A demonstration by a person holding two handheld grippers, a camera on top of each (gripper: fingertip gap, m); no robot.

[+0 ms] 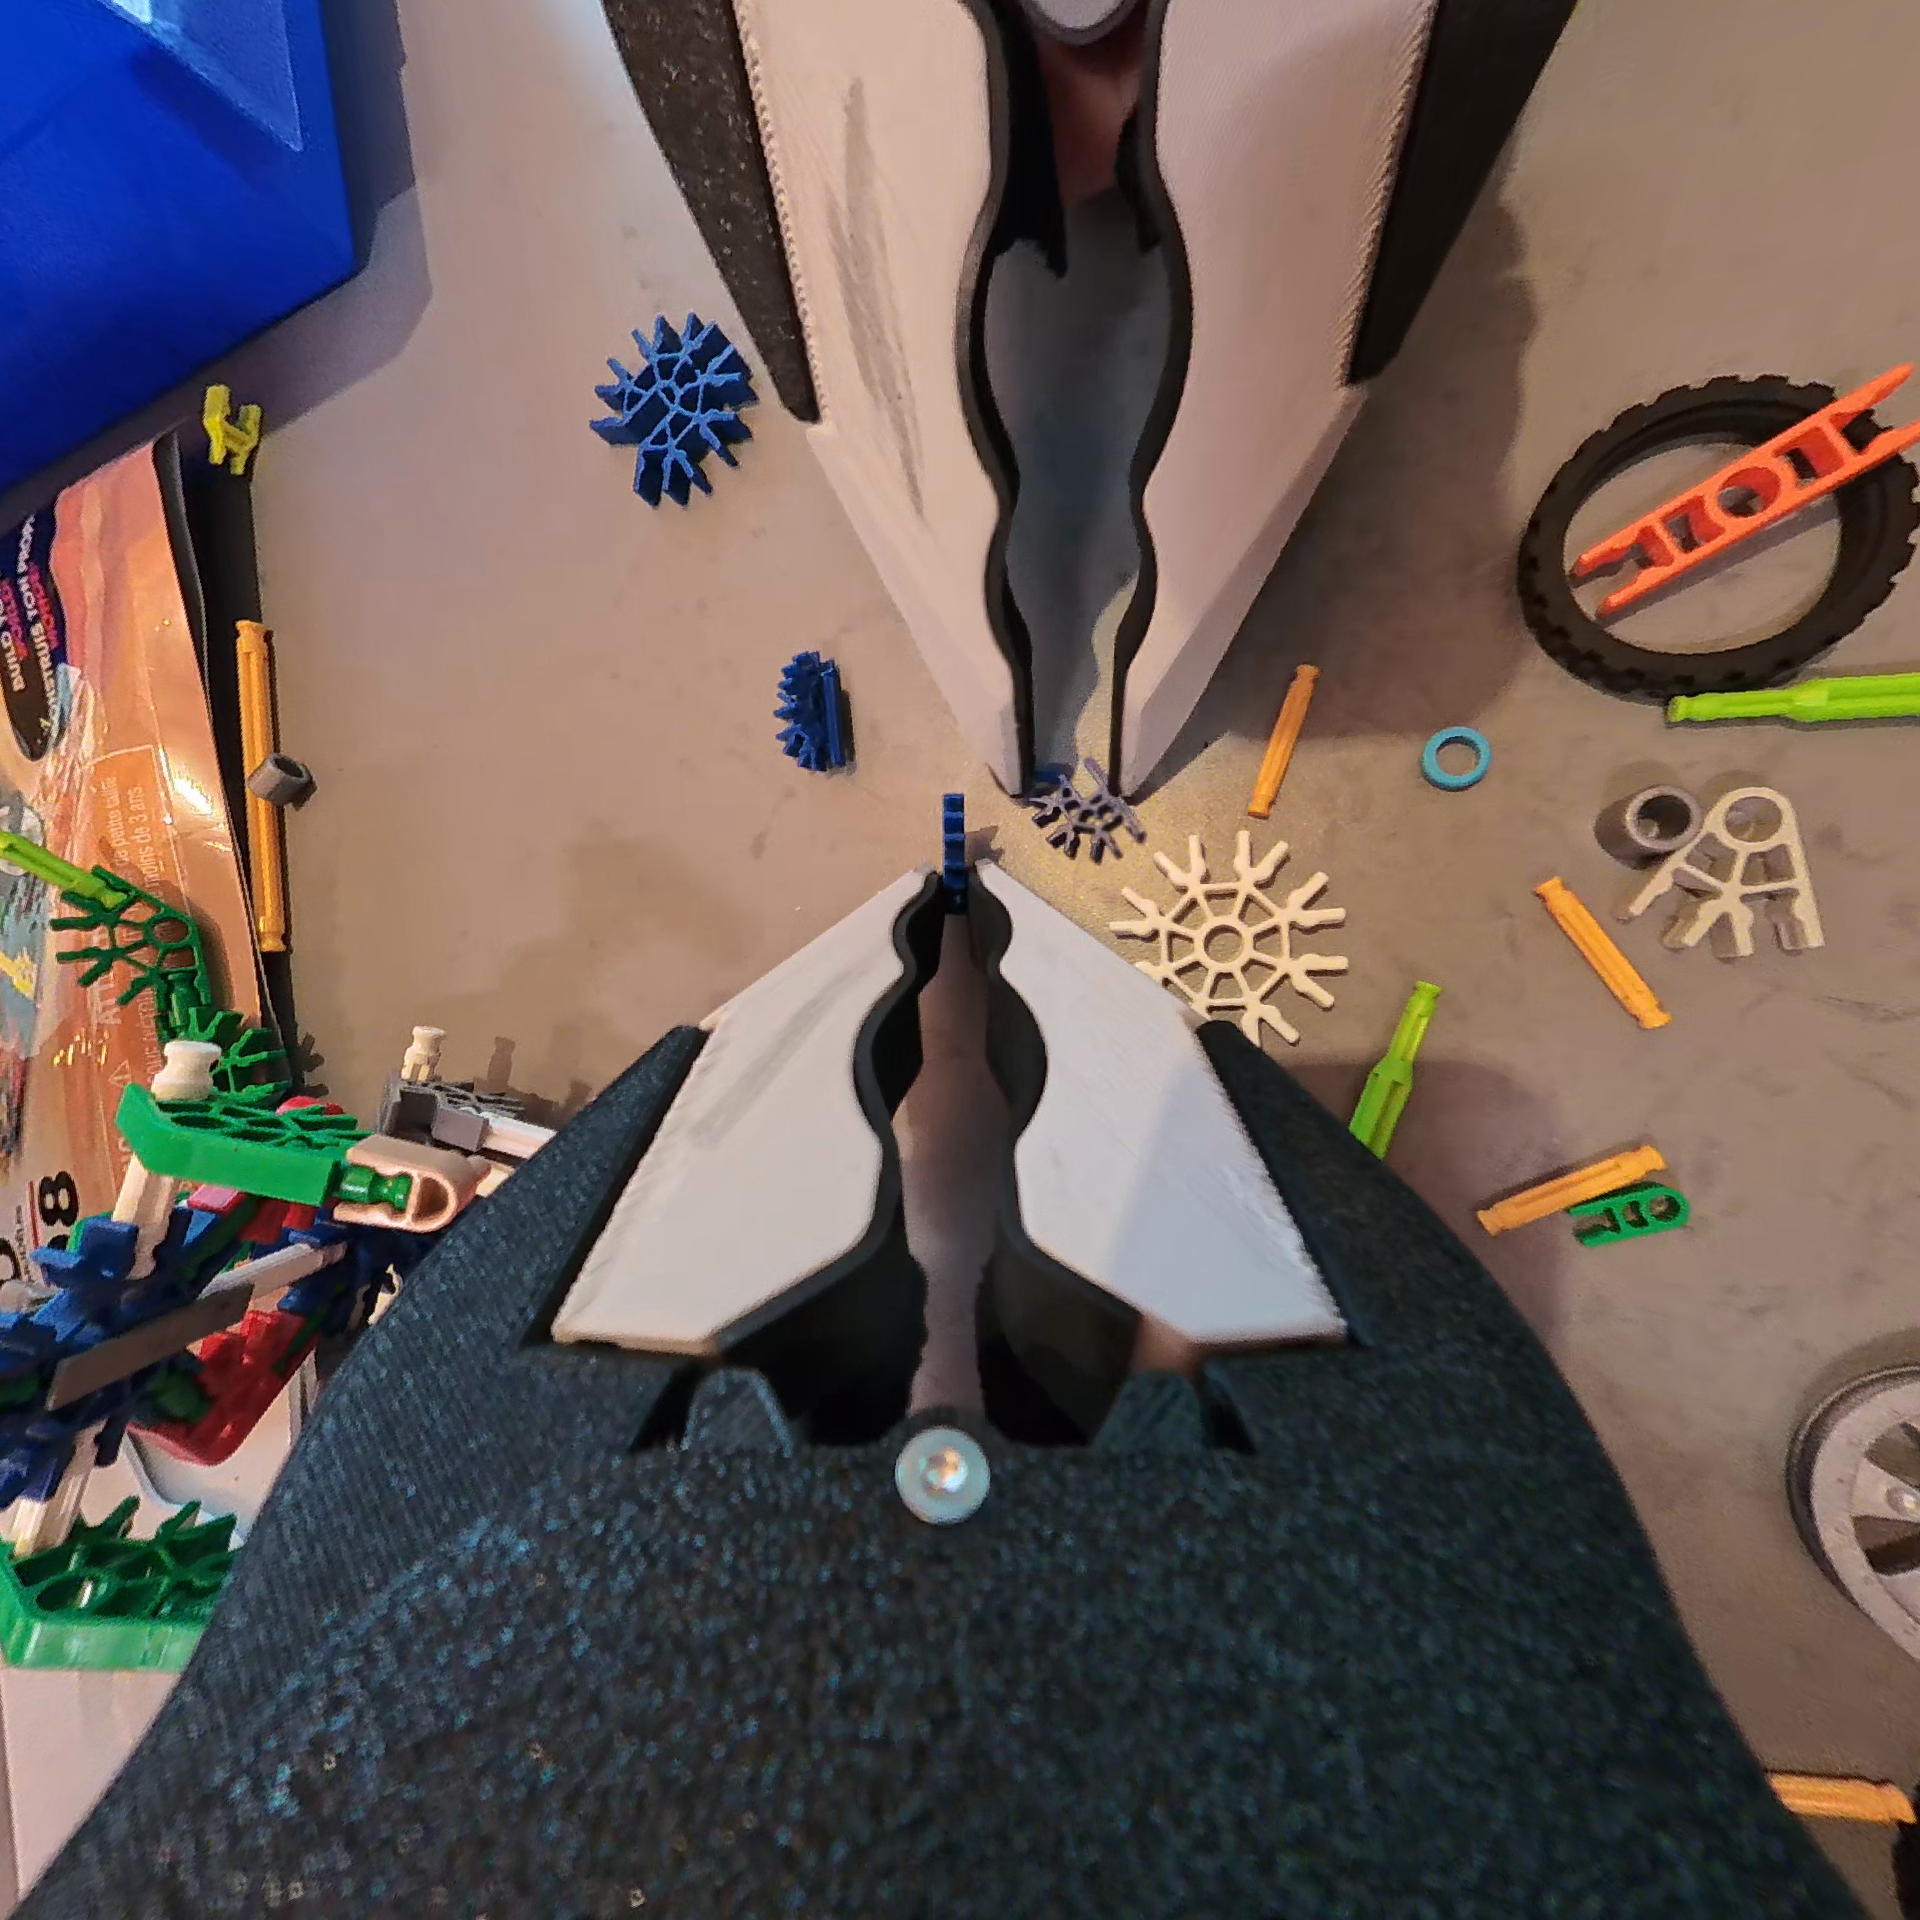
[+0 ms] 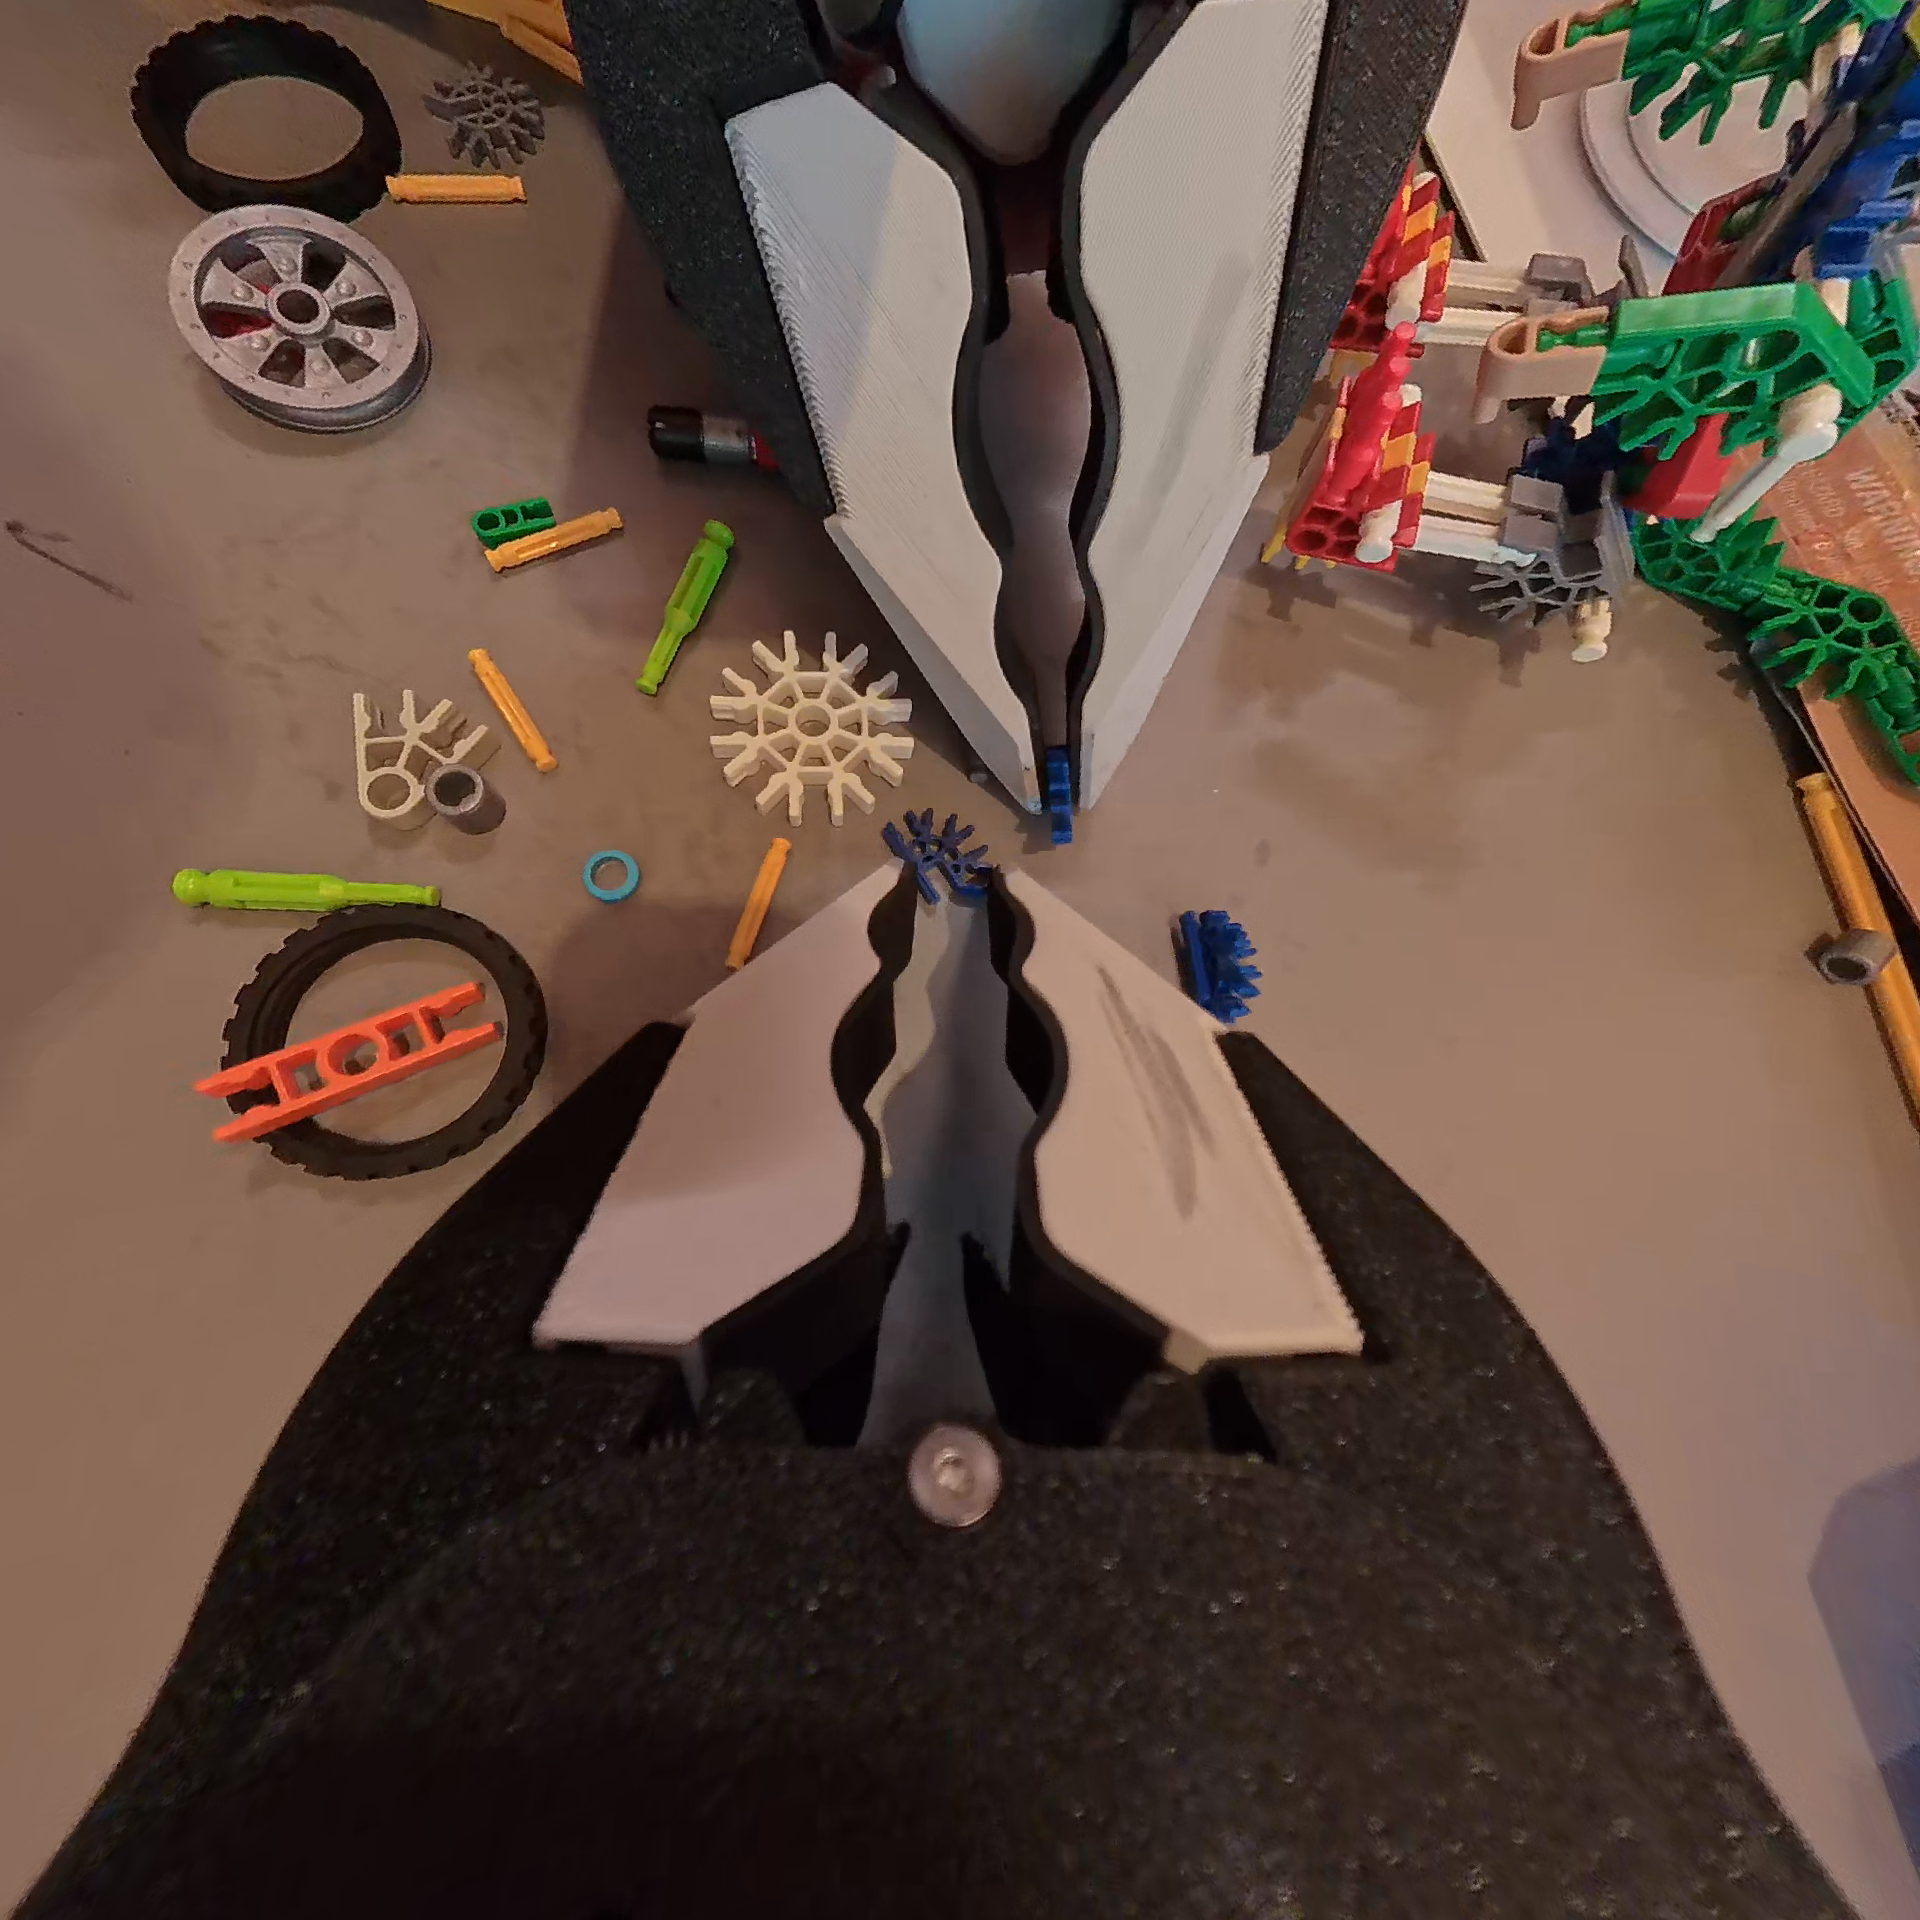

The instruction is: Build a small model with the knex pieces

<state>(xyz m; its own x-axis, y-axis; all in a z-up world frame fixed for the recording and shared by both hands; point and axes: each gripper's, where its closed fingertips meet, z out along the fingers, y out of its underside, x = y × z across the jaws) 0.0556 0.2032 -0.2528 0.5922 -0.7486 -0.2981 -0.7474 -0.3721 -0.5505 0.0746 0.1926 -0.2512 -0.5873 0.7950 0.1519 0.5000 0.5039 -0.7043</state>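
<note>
My left gripper is shut on a small blue connector that it holds edge-on, sticking out past its tips. My right gripper is shut on a blue snowflake-shaped connector that it holds flat just above the grey table. The two grippers face each other tip to tip with a small gap between the two blue pieces. The right gripper with its connector shows at the top of the left wrist view. The left gripper with its piece shows at the top of the right wrist view.
A white snowflake connector lies beside the tips. Two loose blue connectors lie nearby. A black tyre rings an orange piece. Scattered rods, a silver wheel hub and a built model lie about. A blue box stands at one corner. Both grippers' tips are close together, under 4 cm apart. Left tips and right tips are each some 15 cm from the silver wheel hub.
</note>
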